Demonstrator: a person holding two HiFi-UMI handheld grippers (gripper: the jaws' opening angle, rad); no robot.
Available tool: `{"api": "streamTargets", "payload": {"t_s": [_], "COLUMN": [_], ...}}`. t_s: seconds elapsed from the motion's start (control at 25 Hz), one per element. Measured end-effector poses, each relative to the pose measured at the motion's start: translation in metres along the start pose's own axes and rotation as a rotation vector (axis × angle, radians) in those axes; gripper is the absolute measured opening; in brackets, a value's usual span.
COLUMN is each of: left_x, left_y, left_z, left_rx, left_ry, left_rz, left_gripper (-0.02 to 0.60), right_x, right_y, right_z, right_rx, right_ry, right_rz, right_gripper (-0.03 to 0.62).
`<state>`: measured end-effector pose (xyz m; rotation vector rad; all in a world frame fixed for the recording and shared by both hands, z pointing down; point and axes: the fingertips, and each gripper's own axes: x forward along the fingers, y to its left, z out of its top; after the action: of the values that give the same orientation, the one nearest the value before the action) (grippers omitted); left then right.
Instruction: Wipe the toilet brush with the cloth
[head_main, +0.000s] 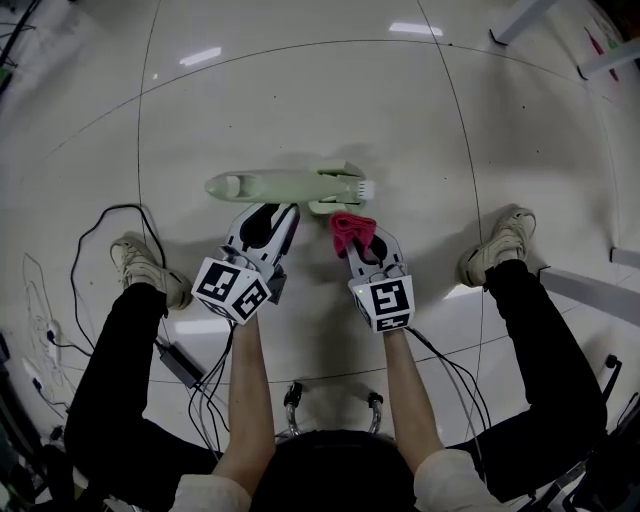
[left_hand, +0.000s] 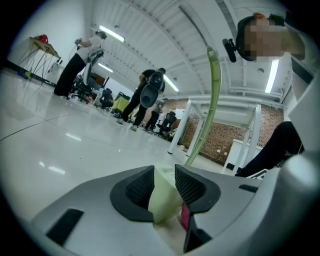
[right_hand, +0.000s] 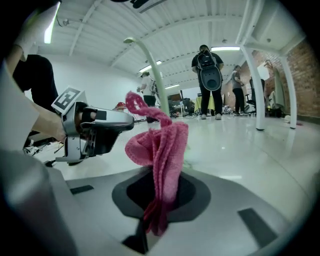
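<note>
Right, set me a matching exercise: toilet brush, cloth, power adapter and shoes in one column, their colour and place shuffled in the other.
Things:
1. toilet brush
2. cloth
3. power adapter
4. shoes

Colour and place:
A. black, lying on the floor at the head view's lower left
B. pink, bunched up and pinched in the right gripper
C. beige, one on either side of the two grippers
D. pale green, clamped in the left gripper

Pairs: 1-D, 2-B, 3-A, 4-C.
</note>
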<state>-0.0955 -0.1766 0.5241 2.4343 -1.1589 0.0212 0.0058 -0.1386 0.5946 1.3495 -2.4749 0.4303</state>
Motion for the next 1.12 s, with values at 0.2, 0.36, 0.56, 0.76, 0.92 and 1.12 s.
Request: {"api": "streamTargets", "payload": {"t_s": [0.2,0.36,0.56,0.76,0.92,1.12], "left_x": [0.0,-0.006,-0.037,-0.083,-0.088,-0.061], "left_y": [-0.002,-0.005,-0.042,-0.09,-0.113,-0.111], "left_z": [0.012,0.049,0.144,0.23,0.275,0.276], "left_rx": [-0.015,-0.027,0.018,0.171,0.209,0.242], "left_ry": [-0.034,-0.126,-0.311,-0.399,-0.407,-0.282], "left_rz": [0.005,0.002,-0.062,-0.043,-0.063,-0.062], "left_gripper": [0.13,0.13,0.13,0.005,0.005,0.005], "right_x": [-0.017,-0.03,-0.061,-0.101,-0.122,-0.1], "right_y": [-0.042,-0.061,-0.049,0.001,0.049,0.087], "right_z": [-0.008,0.02,0.121,0.249,0.35,0.395], "right_rx": [0.036,0.05,-0.012,-0.066,-0.03,0.05], "right_ry": [0.007,-0.03,-0.147,-0.291,-0.475,-0.519], "right_rz": [-0.105,-0.175,-0.195,-0.108,0.027,0.177], "right_gripper": [0.031,0.032,0.032,0.032,0.032,0.032]}}
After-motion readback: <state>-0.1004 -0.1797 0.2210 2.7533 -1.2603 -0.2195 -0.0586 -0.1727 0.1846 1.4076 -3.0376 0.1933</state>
